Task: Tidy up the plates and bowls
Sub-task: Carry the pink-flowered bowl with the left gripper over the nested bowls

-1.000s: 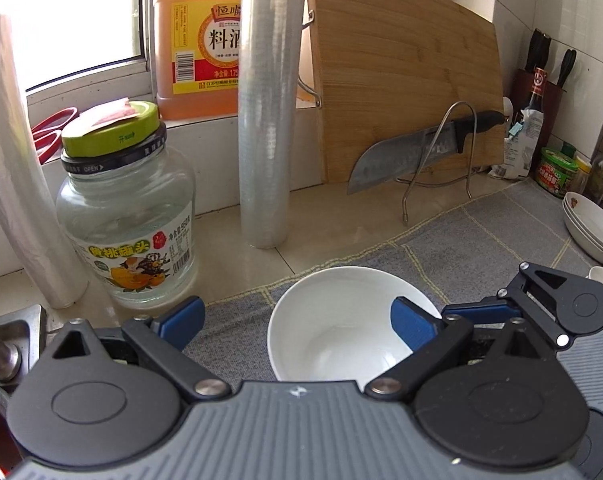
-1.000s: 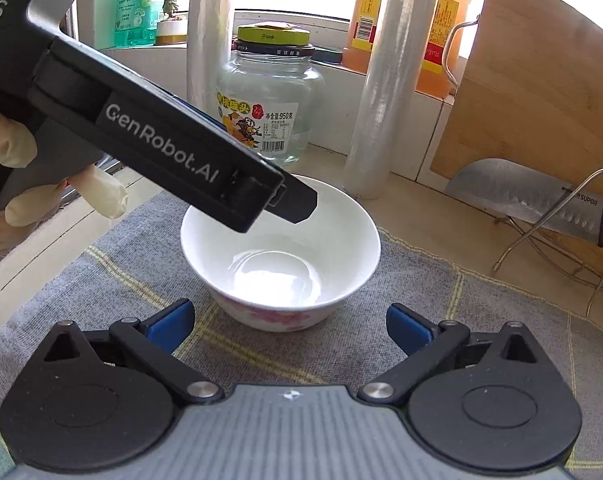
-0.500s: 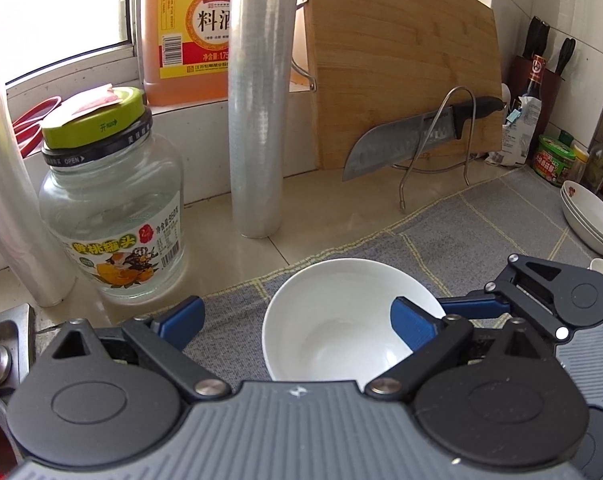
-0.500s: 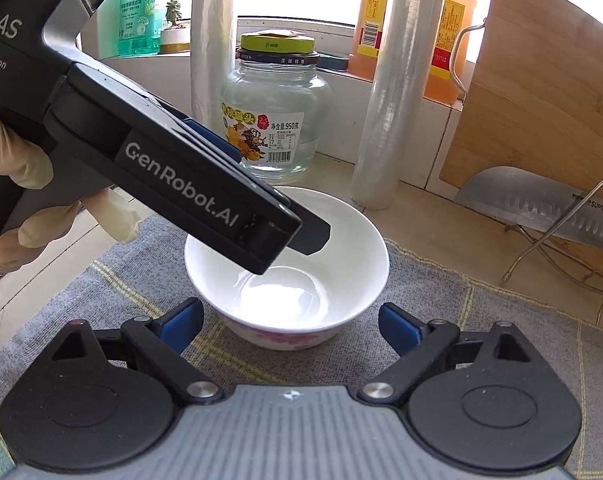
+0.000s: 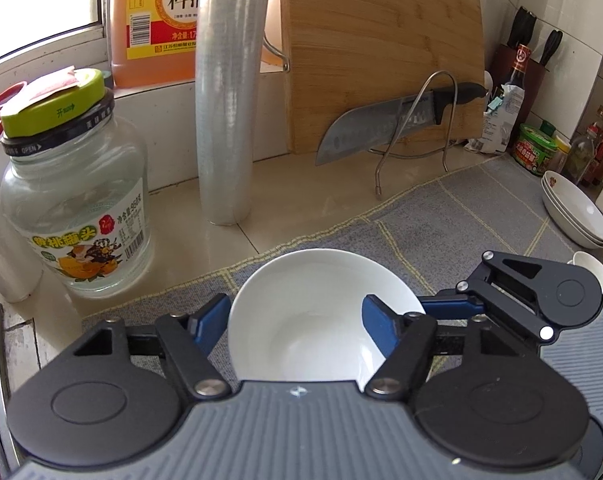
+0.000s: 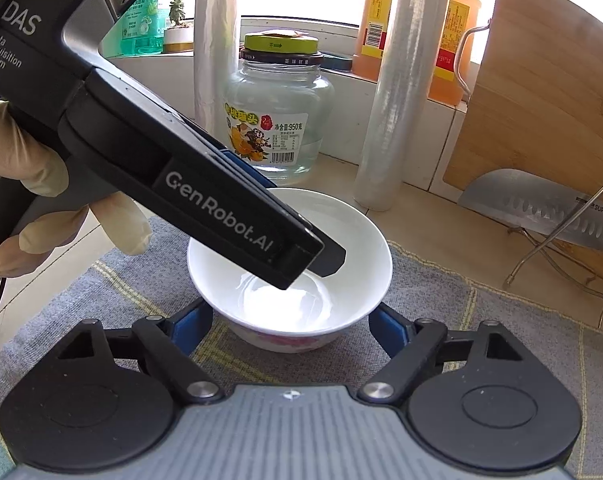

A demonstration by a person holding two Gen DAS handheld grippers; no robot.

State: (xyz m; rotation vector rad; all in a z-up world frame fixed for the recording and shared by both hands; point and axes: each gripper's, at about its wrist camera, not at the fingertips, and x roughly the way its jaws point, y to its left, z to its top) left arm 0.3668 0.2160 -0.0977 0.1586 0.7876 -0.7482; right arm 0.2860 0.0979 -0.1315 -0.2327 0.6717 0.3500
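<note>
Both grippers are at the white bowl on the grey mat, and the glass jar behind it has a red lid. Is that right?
Not quite. The jar has a yellow-green lid, as the right wrist view shows. The rest holds: the left gripper and right gripper are at the white bowl on the grey mat.

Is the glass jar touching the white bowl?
Apart. The left wrist view shows bare counter and mat edge between the glass jar and the white bowl.

Bowl (image 5: 313, 308) on mat (image 5: 461, 224); jar (image 5: 75, 200) behind-left on counter (image 5: 301, 184); stacked plates (image 5: 573, 212) far right; cutting board (image 5: 381, 52) behind.
</note>
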